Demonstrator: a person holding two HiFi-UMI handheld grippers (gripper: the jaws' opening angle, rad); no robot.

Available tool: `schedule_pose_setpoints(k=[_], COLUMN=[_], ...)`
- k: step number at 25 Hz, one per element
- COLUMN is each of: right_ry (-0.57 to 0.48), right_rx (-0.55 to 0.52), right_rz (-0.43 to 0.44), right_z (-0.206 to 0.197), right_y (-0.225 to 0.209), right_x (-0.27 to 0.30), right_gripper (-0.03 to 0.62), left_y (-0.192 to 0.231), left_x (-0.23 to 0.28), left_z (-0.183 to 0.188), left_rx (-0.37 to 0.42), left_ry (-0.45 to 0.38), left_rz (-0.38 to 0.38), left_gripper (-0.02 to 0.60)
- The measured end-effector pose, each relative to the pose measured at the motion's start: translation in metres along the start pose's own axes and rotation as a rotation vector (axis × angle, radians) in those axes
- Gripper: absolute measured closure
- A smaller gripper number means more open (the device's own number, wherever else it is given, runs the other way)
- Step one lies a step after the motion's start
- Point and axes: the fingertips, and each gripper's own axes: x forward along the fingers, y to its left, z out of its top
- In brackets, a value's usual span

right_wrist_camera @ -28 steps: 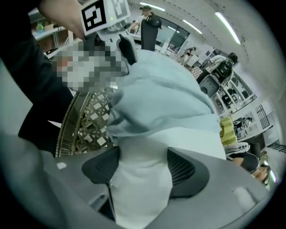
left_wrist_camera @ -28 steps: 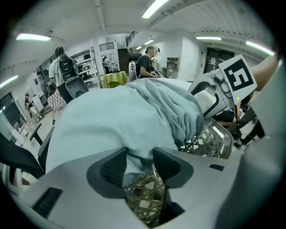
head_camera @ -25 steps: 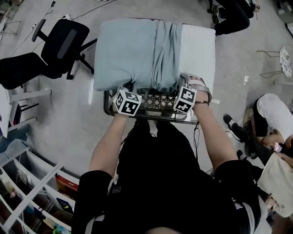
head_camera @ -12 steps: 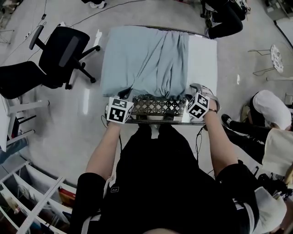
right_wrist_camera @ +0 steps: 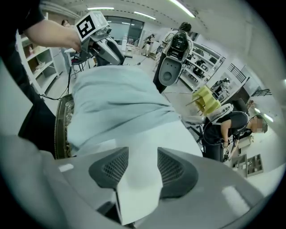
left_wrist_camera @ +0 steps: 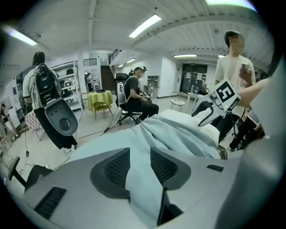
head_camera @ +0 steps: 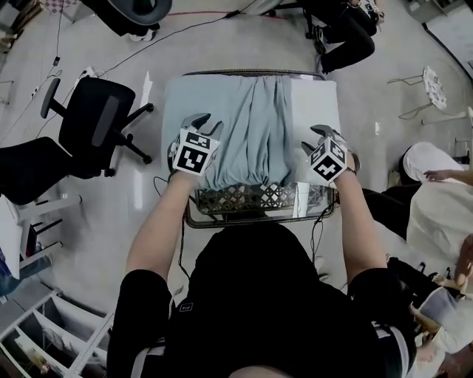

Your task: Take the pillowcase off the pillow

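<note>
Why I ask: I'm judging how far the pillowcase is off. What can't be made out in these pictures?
Head view: how far the pillow reaches inside the pillowcase; the fabric covers it.
Head view: the near side of the metal lattice table; the person's torso hides it.
Head view: most of the dark chair, cut off by the top edge.
All views: the pillow's underside, which faces away from every camera.

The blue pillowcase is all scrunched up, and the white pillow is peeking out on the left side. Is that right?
Not quite. The blue pillowcase is scrunched up, but the white pillow is peeking out on the right side, not the left. The head view shows it.
</note>
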Motion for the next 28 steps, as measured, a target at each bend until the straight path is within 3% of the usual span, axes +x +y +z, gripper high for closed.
schedule_pose_setpoints(k=[3,9,13,16,18,19,21,24,28], right_ry=[-0.006,0.010,0.081,0.134,0.136,0.139,0.141,0.154,0.126], right_rx=[-0.011,-0.115,-0.154,-0.113,-0.107,-0.112,-0.140,-0.189,-0.115], right_rz=[-0.003,0.057,0.279,0.425,0.492,0.523,0.564,0.583,0.591], right_z=[0.017,0.039,0.042,0.032,0.031,0.030,0.031,0.028,0.009], right_y=[-0.046,-0.116,-0.107,-0.099,-0.095,-0.091,-0.083,-0.071,-0.061], right_x=[0.025,0.080,0.128,0.151,0.155,0.153,0.142,0.112,0.076], right_gripper=[0.378,0.269,0.160,0.160,0.177,0.204,0.288,0.435,0.465], left_y=[0.019,0.031,0.033,0.033,0.036,0.038,0.043,0.041,0.056], left_x=[0.042,0.126,0.173,0.196,0.199,0.198,0.194,0.179,0.144], left_z=[0.026,0.061,0.062,0.052,0.049,0.047,0.042,0.034,0.026], left_rx=[0.011,0.055,0.088,0.126,0.148,0.172,0.258,0.392,0.526], left_ry=[0.023,0.105,0.169,0.260,0.303,0.320,0.346,0.389,0.417], left_rz=[-0.015,-0.071,-0.125,-0.136,-0.133,-0.125,-0.096,-0.067,-0.001], left_gripper=[0.428,0.376,0.370,0.356,0.363,0.407,0.555,0.575,0.575])
